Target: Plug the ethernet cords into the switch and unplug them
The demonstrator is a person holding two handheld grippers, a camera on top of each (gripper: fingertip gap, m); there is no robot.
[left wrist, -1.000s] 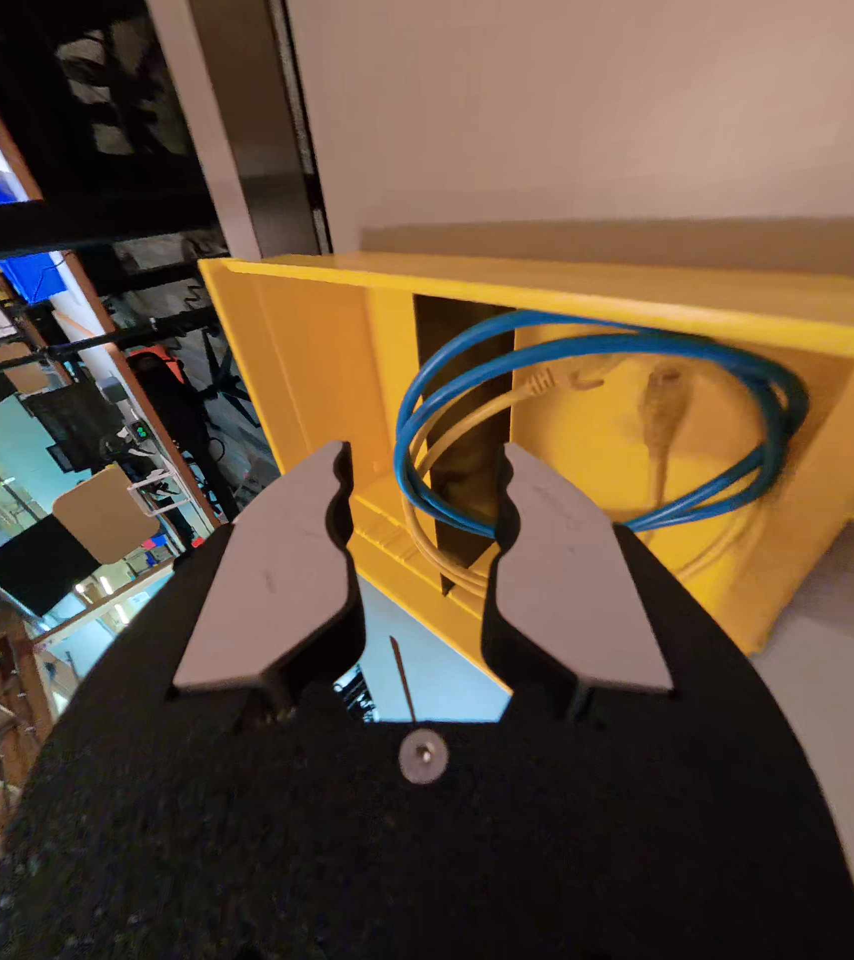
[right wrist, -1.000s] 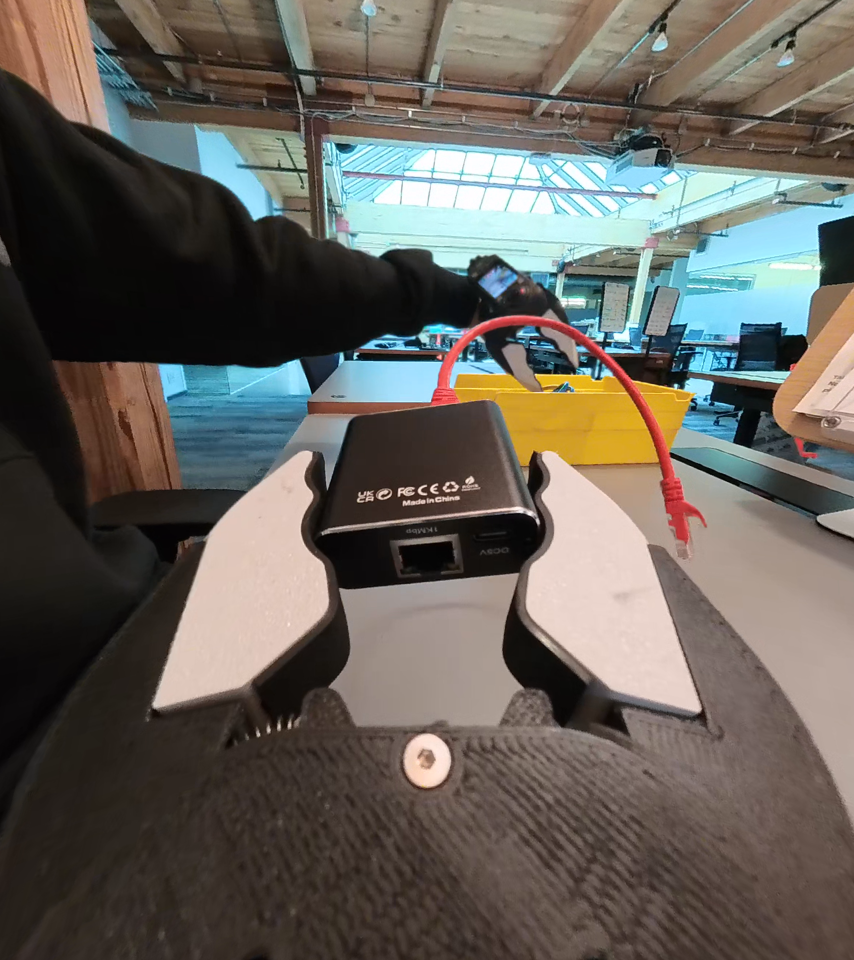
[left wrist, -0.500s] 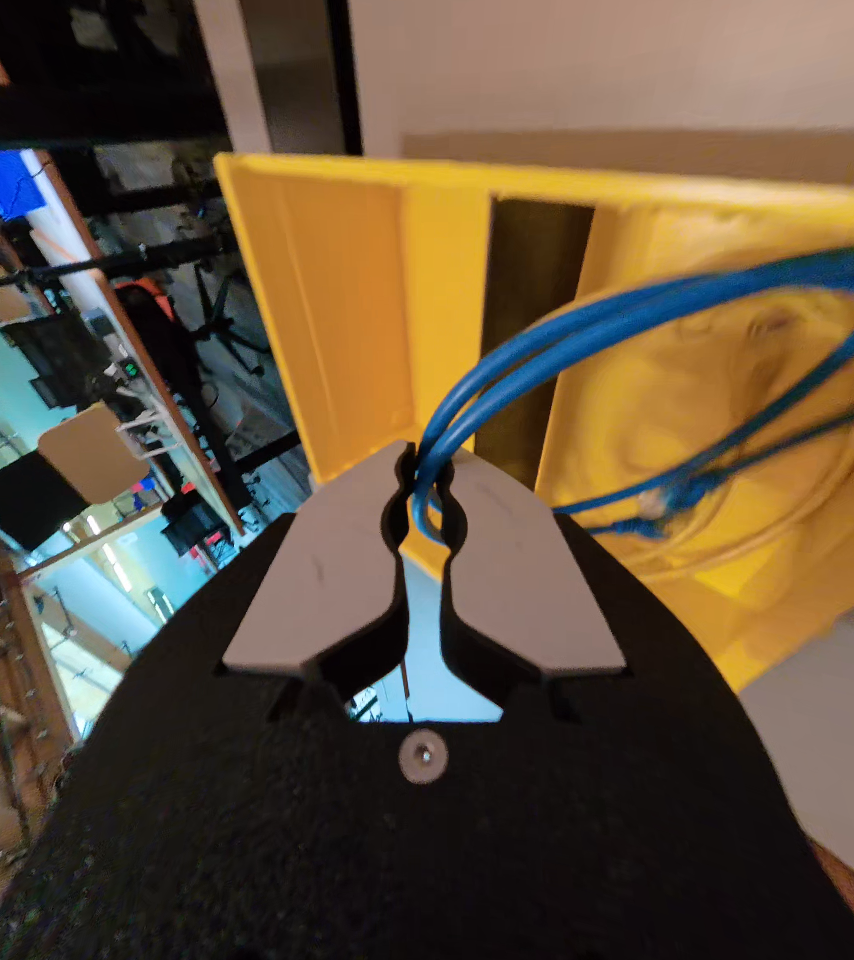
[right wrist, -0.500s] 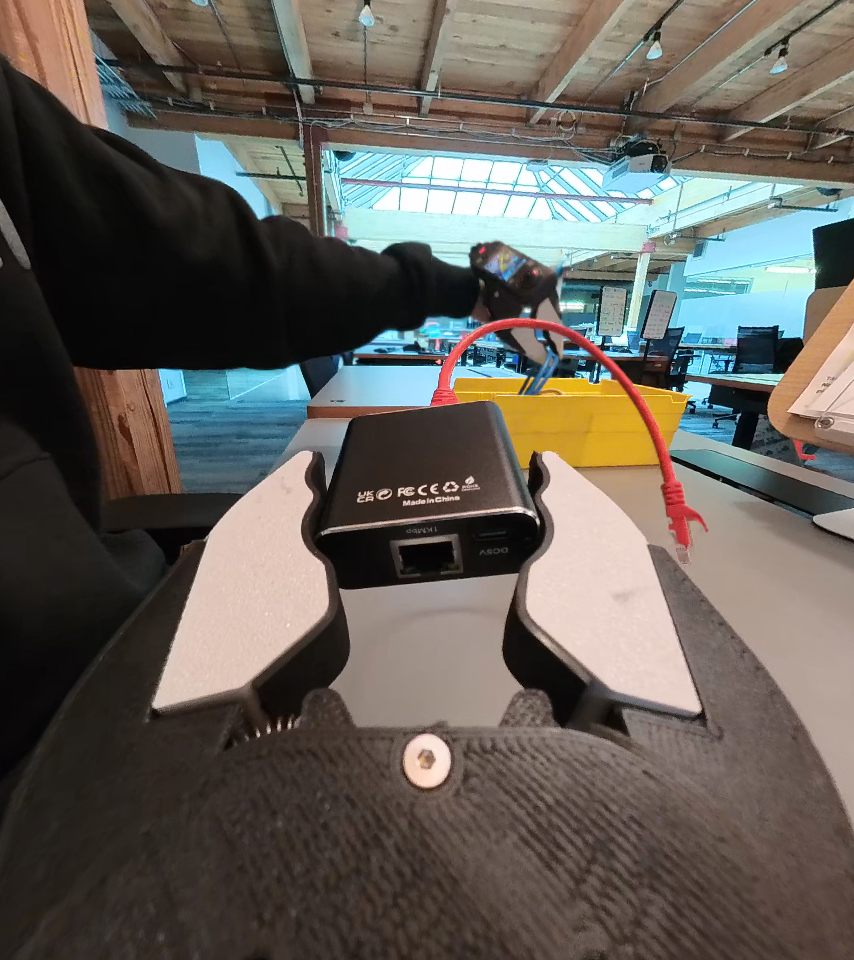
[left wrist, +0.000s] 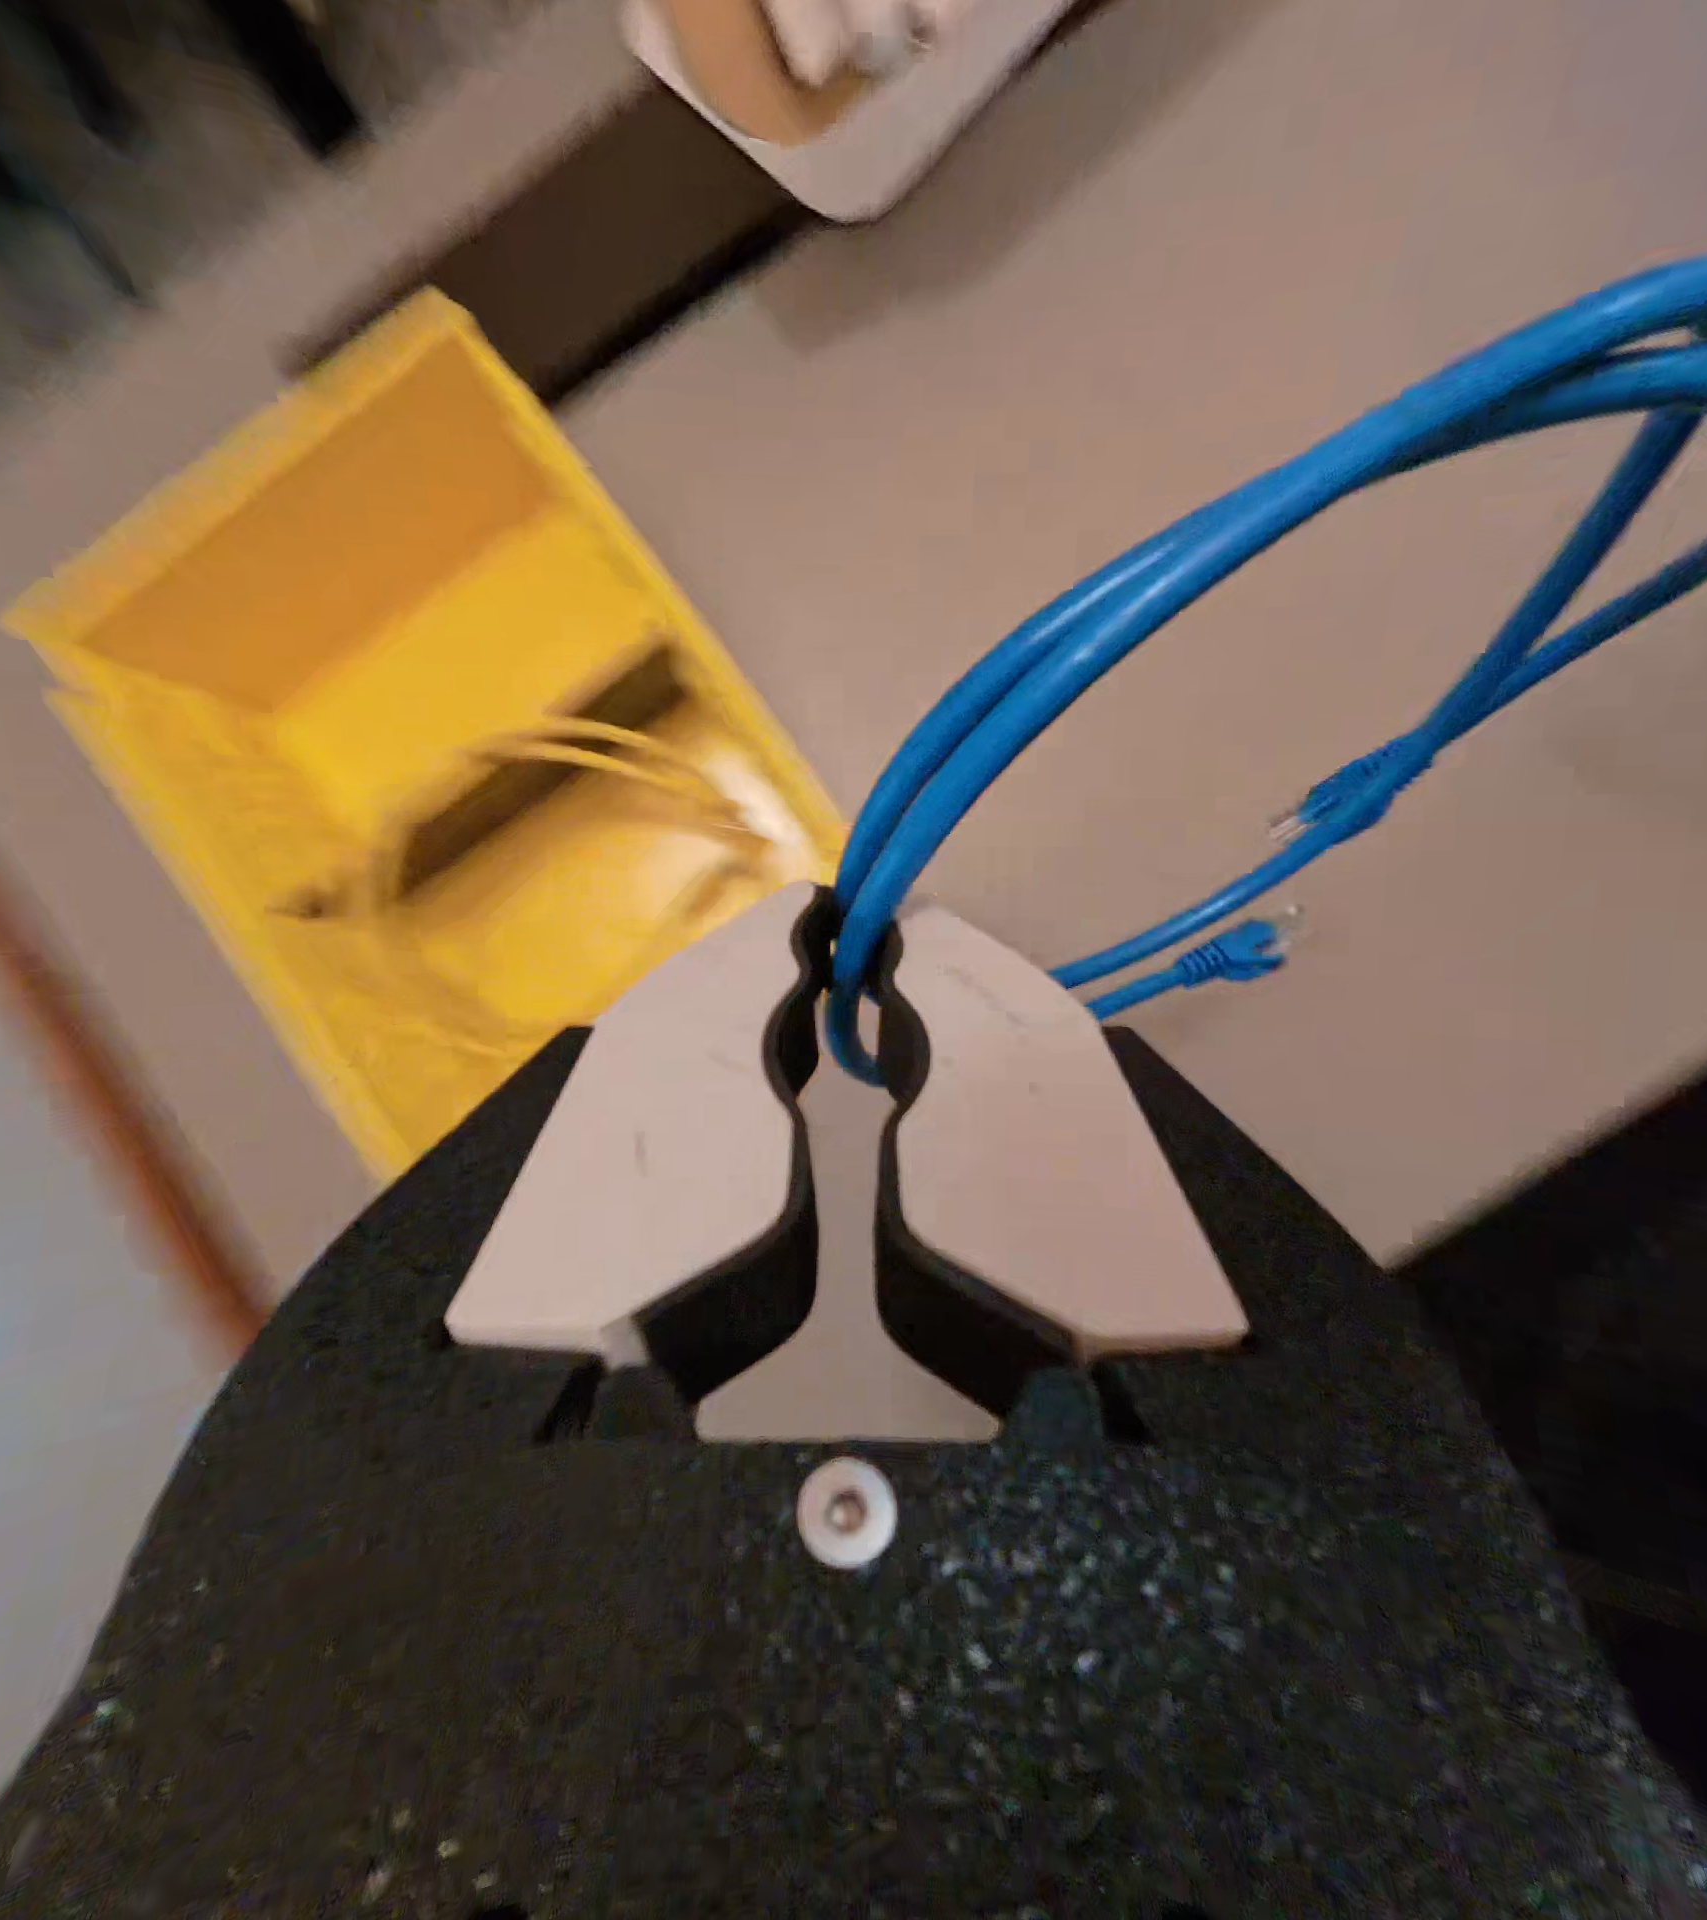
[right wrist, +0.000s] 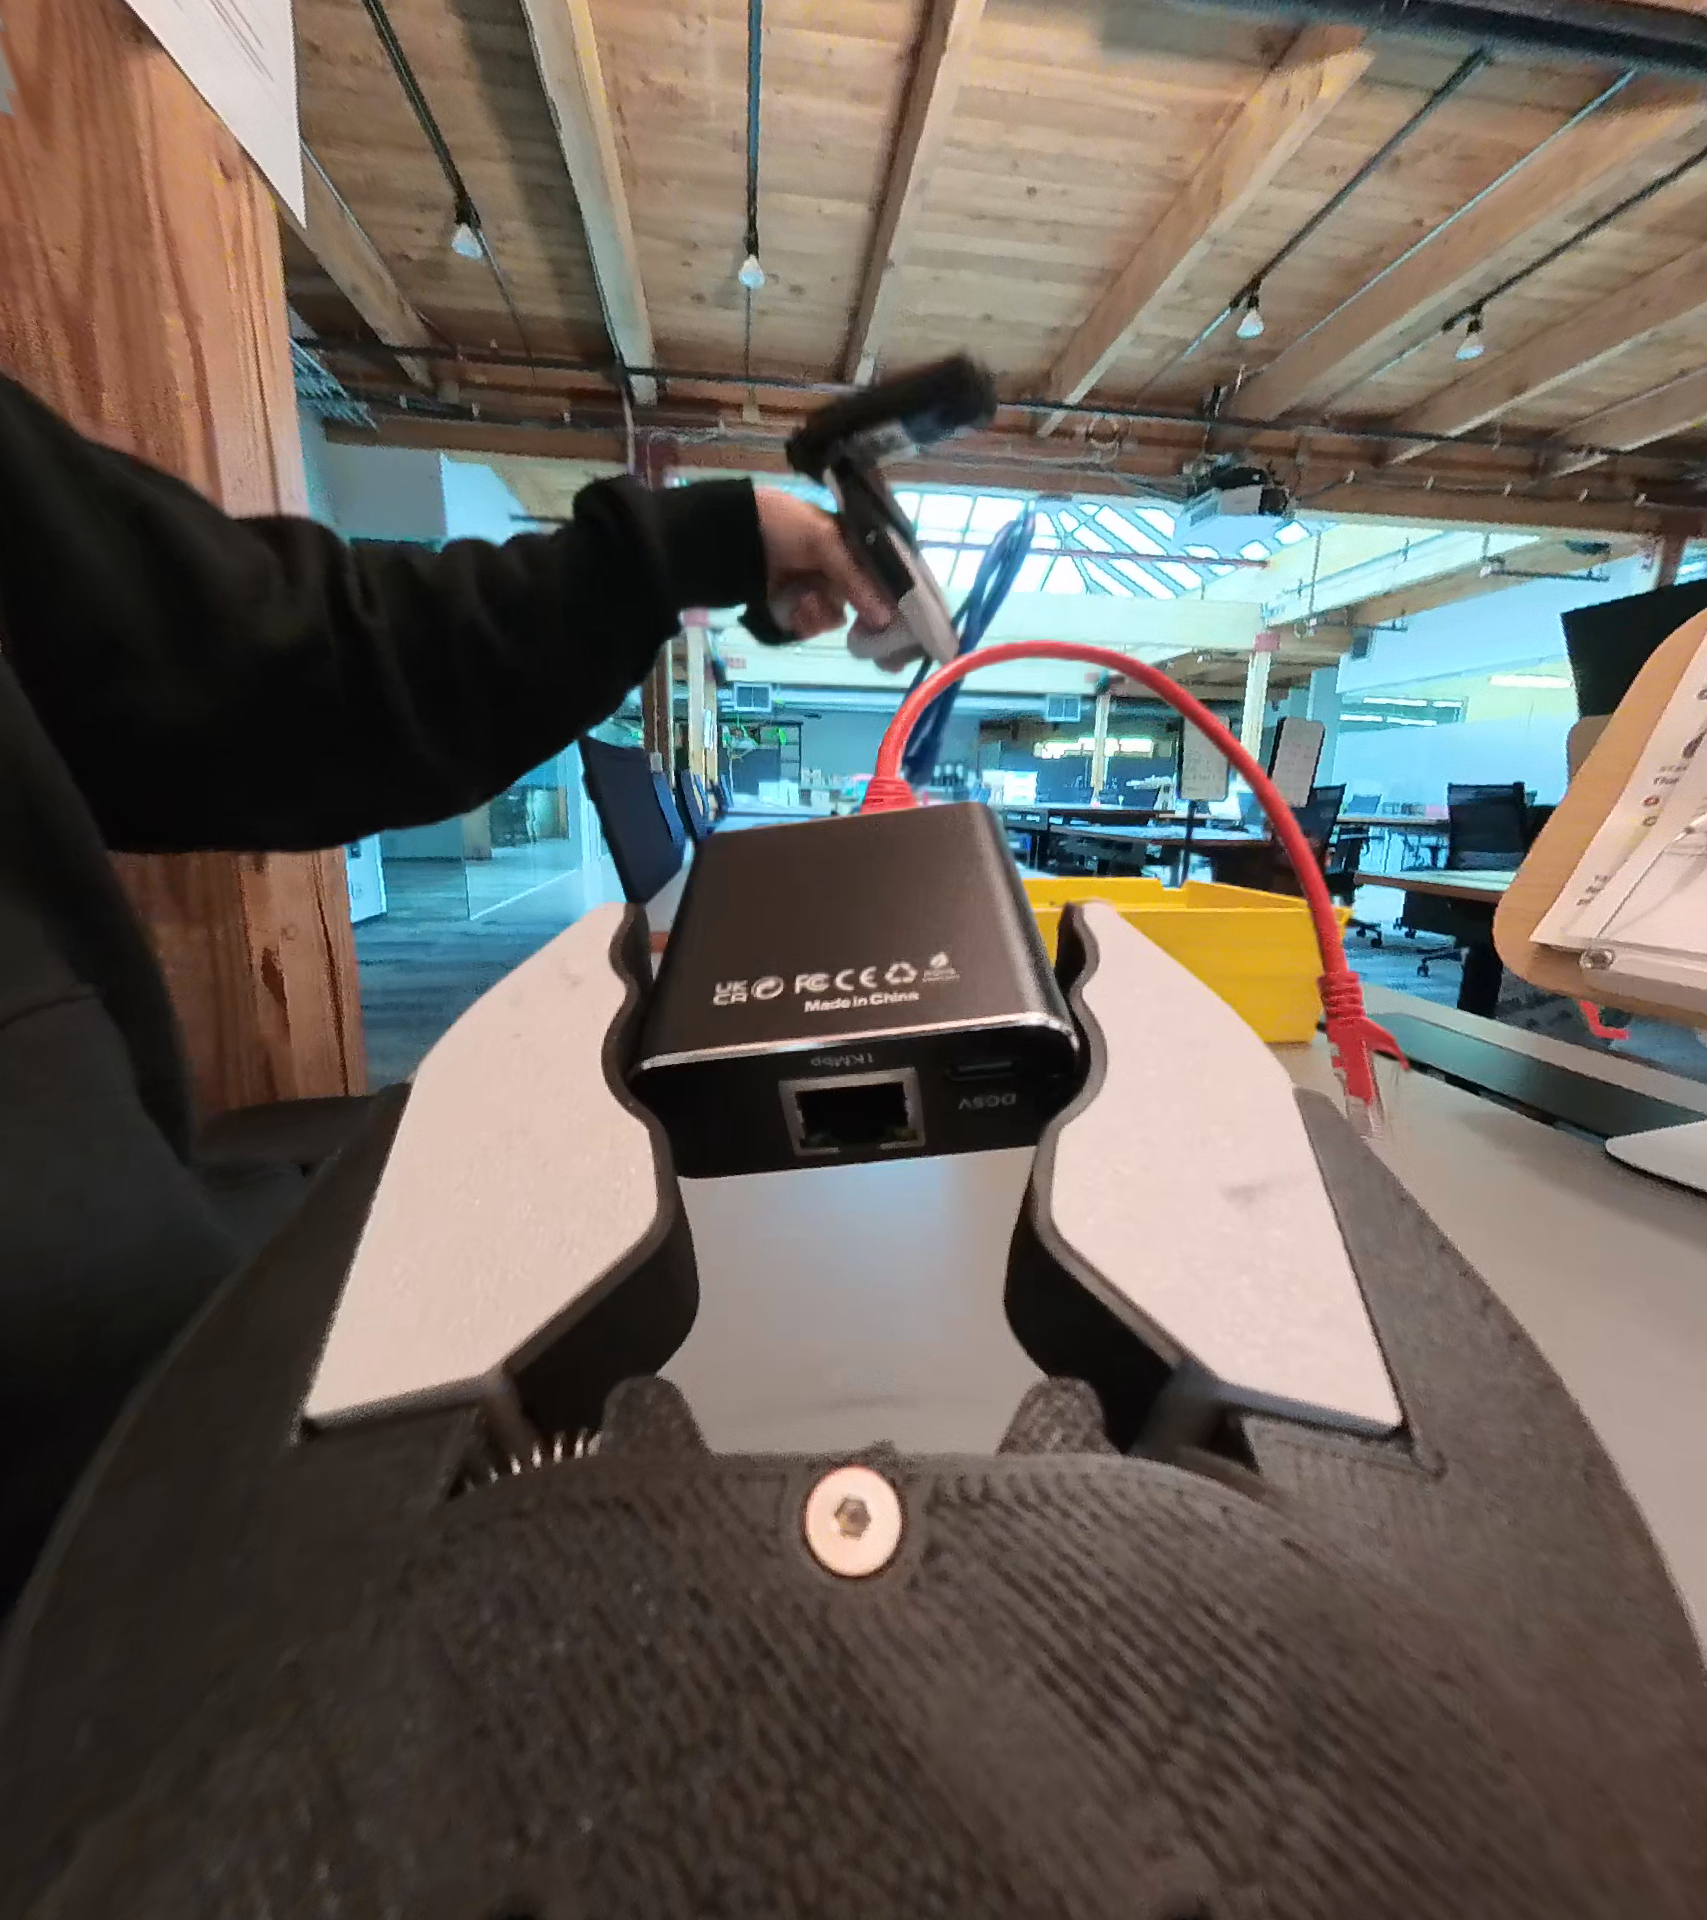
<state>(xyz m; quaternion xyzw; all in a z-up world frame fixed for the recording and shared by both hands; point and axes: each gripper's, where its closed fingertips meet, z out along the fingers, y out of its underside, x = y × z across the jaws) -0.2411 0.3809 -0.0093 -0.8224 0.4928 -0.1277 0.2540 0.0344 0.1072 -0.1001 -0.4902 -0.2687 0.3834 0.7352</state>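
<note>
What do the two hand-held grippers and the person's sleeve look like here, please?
Each hand-held gripper, left and right, has a rough black textured body, a silver hex screw at its centre, and two pale grey flat fingers edged in black, with wavy inner edges. A small spring shows at the right one's base. The sleeve is black and long.

Open-plan office: you face rows of dark desks with black office chairs (right wrist: pixel 1483 831) under an exposed timber-beam ceiling (right wrist: pixel 932 208).

Coiled blue cord (left wrist: pixel 1244 540) dangles aloft; black switch (right wrist: pixel 854 987) carries a red cord (right wrist: pixel 1233 748).
</note>
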